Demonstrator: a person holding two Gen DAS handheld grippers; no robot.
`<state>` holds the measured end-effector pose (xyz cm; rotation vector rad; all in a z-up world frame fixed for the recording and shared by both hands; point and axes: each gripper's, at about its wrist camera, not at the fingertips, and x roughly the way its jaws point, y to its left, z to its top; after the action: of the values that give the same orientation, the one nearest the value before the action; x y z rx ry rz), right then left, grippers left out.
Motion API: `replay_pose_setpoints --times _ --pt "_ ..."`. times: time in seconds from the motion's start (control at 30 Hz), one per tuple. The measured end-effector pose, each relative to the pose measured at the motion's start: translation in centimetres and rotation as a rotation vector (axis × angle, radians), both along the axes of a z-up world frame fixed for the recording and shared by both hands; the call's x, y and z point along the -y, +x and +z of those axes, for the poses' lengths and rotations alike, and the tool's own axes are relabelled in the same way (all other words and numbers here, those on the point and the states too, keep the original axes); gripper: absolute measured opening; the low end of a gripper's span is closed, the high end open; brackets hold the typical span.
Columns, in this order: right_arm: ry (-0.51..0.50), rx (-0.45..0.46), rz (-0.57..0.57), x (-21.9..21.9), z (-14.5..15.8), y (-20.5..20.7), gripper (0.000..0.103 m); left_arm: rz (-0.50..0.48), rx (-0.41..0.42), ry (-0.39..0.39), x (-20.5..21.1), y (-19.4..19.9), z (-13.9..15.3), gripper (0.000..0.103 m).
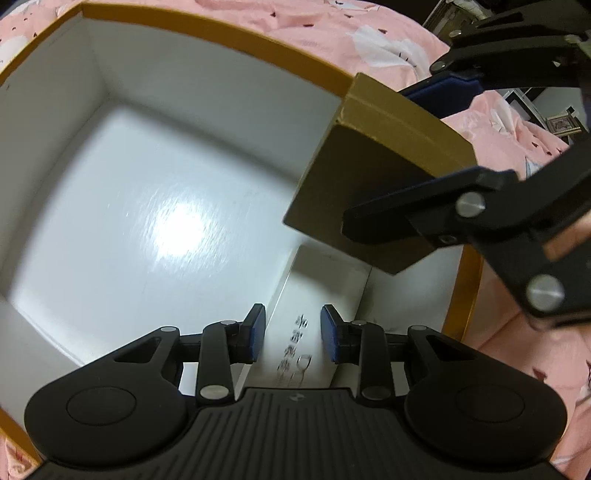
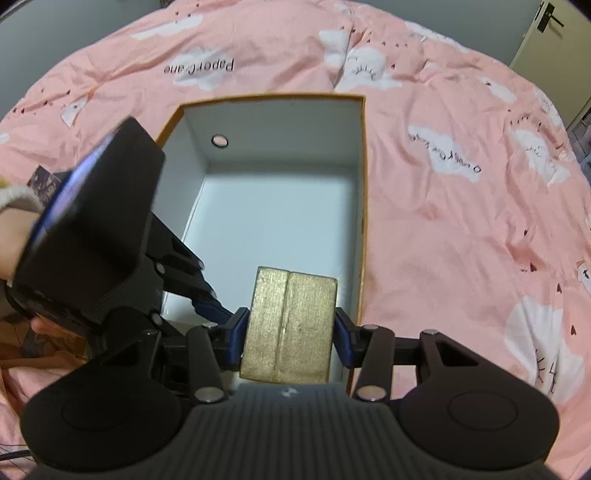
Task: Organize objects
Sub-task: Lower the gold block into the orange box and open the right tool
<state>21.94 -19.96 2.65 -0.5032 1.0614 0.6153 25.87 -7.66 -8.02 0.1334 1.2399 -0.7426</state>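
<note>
- The right gripper (image 2: 288,334) has its two blue pads pressed on the sides of a small gold box (image 2: 290,328), so it holds that box tight.
- The gold box hangs over the near right corner of a big open box (image 2: 364,192) and tips a little.
- In the left wrist view the same gold box (image 1: 369,177) shows at the right, up above the big box's floor, with a black finger (image 1: 384,218) of the right gripper across it.
- The left gripper (image 1: 293,334) is partly open. Its blue pads stand on each side of a white box (image 1: 306,332) and do not press on it; there is a small gap on both sides.
- The white box lies flat on the floor of the big box, by its near right corner, just under the gold box. It has dark print on top that is too blurry to read.
- The big box (image 1: 221,33) is white inside with an orange-gold rim. Its floor is shiny, with a bright spot of light on it. One end wall has a small round hole (image 2: 219,140).
- The big box sits on a pink bed cover (image 2: 461,184) with white clouds and some words on it.
- A person's hand (image 2: 14,236) holds the left gripper at the left edge.
- A pale door (image 2: 543,33) shows far off at the top right.
</note>
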Motion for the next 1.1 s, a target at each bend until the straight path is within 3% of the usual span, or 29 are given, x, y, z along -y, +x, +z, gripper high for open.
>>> replay_pose_setpoints --times 0.13,0.27,0.43,0.57,0.63,0.7,0.87,1.1 --pt "-0.132 0.057 0.029 -1.5 -1.3 -0.9 0.049 0.027 0.015 -0.004 -1.3 -0.4 0.1 0.033" --pt "-0.276 0.139 0.091 -3.3 -2.8 -2.4 0.049 0.096 0.081 -0.015 -3.1 -1.1 1.3 0.031" --pt "-0.388 0.114 0.104 -4.2 -5.0 -2.7 0.049 0.228 0.165 -0.006 -6.2 -2.3 3.8 0.031" --pt "-0.46 0.133 0.107 -4.6 -6.1 -2.9 0.049 0.342 0.219 -0.027 -8.6 -6.0 5.4 0.031" --pt "-0.492 0.145 0.108 -4.9 -6.4 -3.0 0.049 0.377 0.239 -0.05 -7.2 -7.4 5.8 0.032" --pt "-0.513 0.144 0.106 -5.3 -6.7 -2.6 0.049 0.409 0.256 -0.058 -5.6 -7.8 6.5 0.032" --pt "-0.529 0.09 0.106 -5.5 -6.9 -2.0 0.049 0.464 0.286 -0.037 -7.6 -9.4 8.2 0.033" --pt "-0.487 0.044 0.114 -4.9 -4.6 -1.8 0.05 0.534 0.278 -0.045 -9.6 -10.7 8.4 0.035"
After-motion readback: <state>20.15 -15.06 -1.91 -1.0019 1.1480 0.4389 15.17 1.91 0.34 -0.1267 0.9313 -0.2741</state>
